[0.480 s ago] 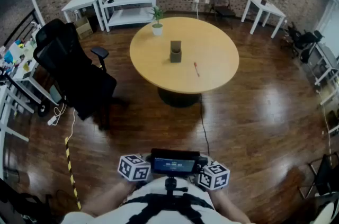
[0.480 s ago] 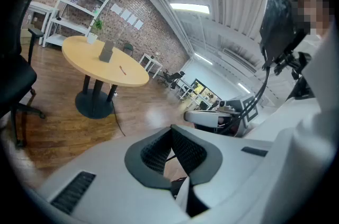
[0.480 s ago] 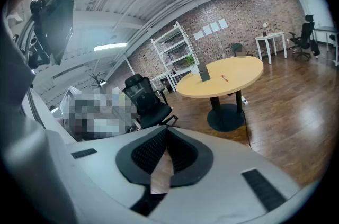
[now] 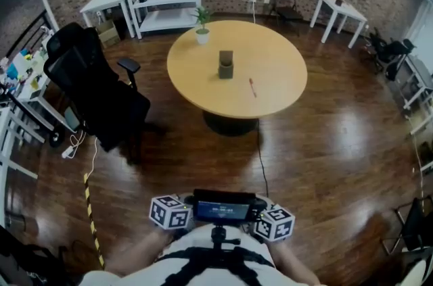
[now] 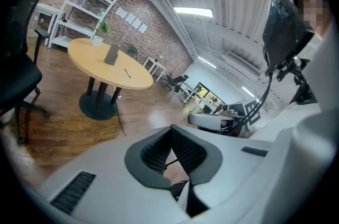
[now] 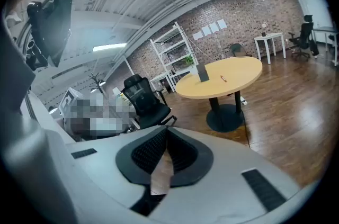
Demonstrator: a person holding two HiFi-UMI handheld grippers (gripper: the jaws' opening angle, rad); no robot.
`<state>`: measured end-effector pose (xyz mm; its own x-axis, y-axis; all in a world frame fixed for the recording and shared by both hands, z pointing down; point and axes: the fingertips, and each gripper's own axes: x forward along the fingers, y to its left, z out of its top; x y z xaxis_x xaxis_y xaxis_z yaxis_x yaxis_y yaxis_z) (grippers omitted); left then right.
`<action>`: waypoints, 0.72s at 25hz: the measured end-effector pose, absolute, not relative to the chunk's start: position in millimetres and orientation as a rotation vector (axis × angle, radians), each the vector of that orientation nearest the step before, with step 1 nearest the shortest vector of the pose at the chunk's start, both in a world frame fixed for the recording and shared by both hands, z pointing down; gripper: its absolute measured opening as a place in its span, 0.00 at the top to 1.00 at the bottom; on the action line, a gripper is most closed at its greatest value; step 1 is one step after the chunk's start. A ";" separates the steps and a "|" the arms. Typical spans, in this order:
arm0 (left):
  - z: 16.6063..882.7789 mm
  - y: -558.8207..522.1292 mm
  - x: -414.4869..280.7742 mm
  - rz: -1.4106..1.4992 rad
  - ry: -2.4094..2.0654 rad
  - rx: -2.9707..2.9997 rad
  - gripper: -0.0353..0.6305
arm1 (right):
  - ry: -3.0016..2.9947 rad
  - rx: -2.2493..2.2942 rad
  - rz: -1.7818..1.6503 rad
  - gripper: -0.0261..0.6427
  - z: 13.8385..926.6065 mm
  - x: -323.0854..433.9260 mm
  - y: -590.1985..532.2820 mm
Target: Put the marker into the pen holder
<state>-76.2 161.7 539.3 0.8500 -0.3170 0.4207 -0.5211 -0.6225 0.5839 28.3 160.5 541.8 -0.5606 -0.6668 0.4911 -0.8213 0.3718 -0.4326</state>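
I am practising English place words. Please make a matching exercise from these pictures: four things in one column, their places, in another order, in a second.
1 marker
2 pen holder
3 plant
4 office chair

A at the table's far edge
B on the floor, left of the table
C near the table's middle
D lying right of the pen holder

Pairs: 1-D, 2-C, 3-A, 4-B
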 end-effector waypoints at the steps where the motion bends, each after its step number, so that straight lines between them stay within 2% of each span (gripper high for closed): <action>1: 539.7 161.3 -77.1 0.355 -0.611 2.286 0.95 | -2.398 1.330 0.963 0.95 542.1 28.7 160.7; 18: 542.9 165.6 -68.2 0.362 -0.615 2.267 0.95 | -2.376 1.342 0.993 0.95 546.7 41.3 167.3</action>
<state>-68.2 165.6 542.9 0.8449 -0.3191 0.4293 -0.5301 -0.6063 0.5927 41.3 167.3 546.7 -0.5508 -0.6649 0.5045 -0.8261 0.3482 -0.4430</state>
